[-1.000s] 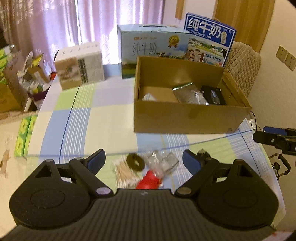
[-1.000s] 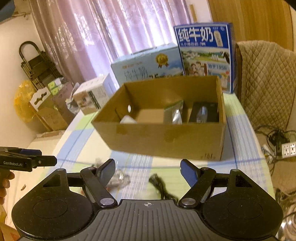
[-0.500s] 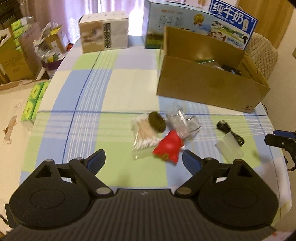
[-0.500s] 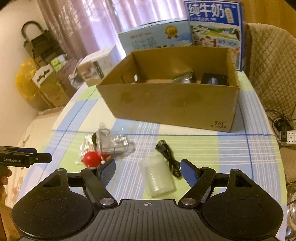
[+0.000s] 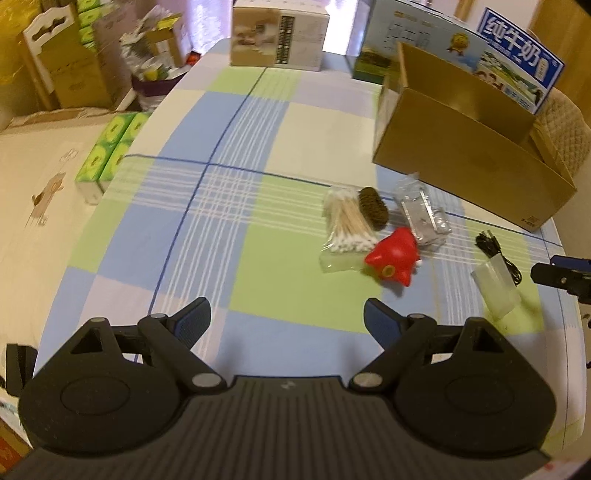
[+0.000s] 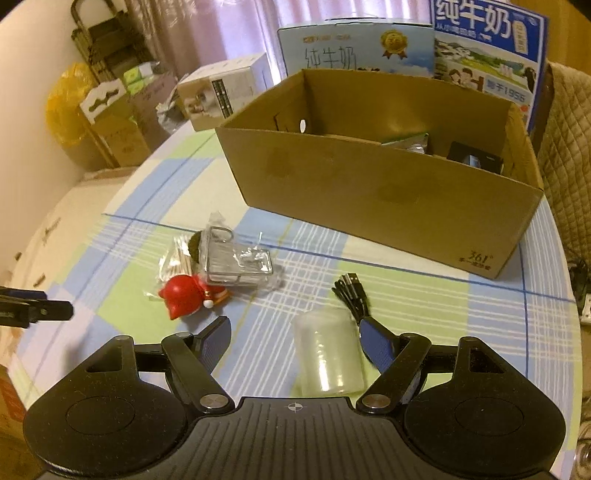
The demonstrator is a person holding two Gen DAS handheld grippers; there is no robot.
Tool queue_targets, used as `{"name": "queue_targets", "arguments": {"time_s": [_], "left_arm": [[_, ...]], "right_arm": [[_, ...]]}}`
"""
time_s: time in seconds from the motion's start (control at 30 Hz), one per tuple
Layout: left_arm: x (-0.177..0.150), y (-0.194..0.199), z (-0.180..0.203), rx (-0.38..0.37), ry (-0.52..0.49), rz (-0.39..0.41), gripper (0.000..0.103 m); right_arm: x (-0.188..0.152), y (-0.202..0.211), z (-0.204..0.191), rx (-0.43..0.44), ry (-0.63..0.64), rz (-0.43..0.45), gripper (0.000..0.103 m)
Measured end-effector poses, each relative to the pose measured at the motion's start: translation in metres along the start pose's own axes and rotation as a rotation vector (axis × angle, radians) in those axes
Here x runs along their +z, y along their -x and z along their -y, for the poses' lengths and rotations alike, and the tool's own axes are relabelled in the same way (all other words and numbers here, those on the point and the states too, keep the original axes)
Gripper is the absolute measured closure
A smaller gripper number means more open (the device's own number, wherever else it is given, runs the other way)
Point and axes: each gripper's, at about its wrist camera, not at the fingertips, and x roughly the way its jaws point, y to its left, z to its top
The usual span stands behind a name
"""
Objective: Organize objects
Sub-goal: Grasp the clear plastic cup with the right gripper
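Note:
On the checked tablecloth lie a red toy figure (image 5: 393, 258) (image 6: 183, 300), a bag of cotton swabs (image 5: 345, 225) (image 6: 175, 260), a dark round pad (image 5: 373, 207), a clear plastic packet (image 5: 421, 216) (image 6: 238, 260), a black cable (image 5: 496, 254) (image 6: 352, 293) and a clear plastic roll (image 5: 498, 290) (image 6: 328, 354). Behind them stands an open cardboard box (image 5: 465, 158) (image 6: 373, 199) with items inside. My left gripper (image 5: 286, 321) hovers open over bare cloth, left of the toy. My right gripper (image 6: 295, 341) is open, with the clear roll lying between its fingers, untouched.
Two blue milk cartons (image 6: 369, 48) and a small white box (image 5: 279, 35) stand behind the cardboard box. Green tissue packs (image 5: 110, 147) and more cardboard boxes (image 6: 110, 122) sit off the table's left edge. A quilted chair (image 6: 569, 147) is at the right.
Both grippers have tilted downward and sunk toward the table. The loose items have come into fuller view, and the clear roll now lies between the right gripper's fingers.

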Motion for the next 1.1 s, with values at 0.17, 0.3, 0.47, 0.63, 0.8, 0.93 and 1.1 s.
{"name": "queue_targets", "arguments": {"time_s": [0.17, 0.3, 0.47, 0.63, 0.8, 0.93, 1.1], "left_arm": [[0.0, -0.002, -0.004, 0.01, 0.011, -0.004, 0.016], [0.005, -0.01, -0.002, 0.002, -0.004, -0.011, 0.016], [0.013, -0.022, 0.007, -0.02, -0.039, -0.026, 0.016], [0.02, -0.031, 0.017, -0.038, -0.074, -0.032, 0.016], [0.027, -0.039, 0.023, -0.05, -0.097, -0.04, 0.016], [0.034, -0.045, 0.029, -0.06, -0.113, -0.041, 0.016], [0.039, -0.05, 0.037, -0.074, -0.133, -0.045, 0.016]], "right_arm": [[-0.002, -0.009, 0.002, -0.02, 0.033, -0.005, 0.031], [-0.009, -0.021, 0.01, -0.027, 0.02, -0.038, 0.043], [-0.018, -0.032, 0.013, -0.047, 0.034, -0.056, 0.047], [-0.021, -0.04, 0.013, -0.053, 0.049, -0.062, 0.051], [-0.021, -0.049, 0.016, -0.062, 0.057, -0.069, 0.052], [-0.021, -0.057, 0.016, -0.063, 0.078, -0.076, 0.052], [-0.023, -0.066, 0.014, -0.058, 0.103, -0.096, 0.054]]}}
